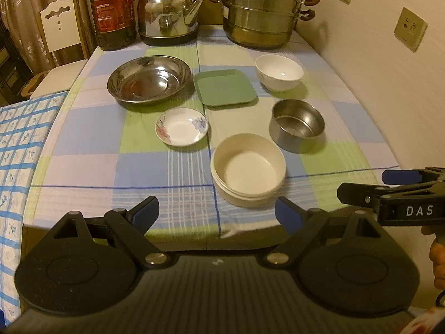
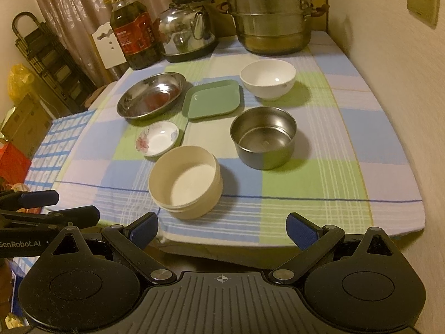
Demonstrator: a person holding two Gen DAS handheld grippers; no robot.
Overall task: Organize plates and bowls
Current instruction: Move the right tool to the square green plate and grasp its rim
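On the checked tablecloth lie a wide steel basin, a green square plate, a white ceramic bowl, a small flowered dish, a steel bowl and a cream bowl nearest the front edge. My left gripper is open and empty at the front edge, just short of the cream bowl. My right gripper is open and empty at the front edge, right of the cream bowl; it also shows in the left wrist view.
An oil bottle, a steel kettle and a stacked steamer pot stand along the back of the table. A wall runs along the right side. A chair and a blue checked cloth are at the left.
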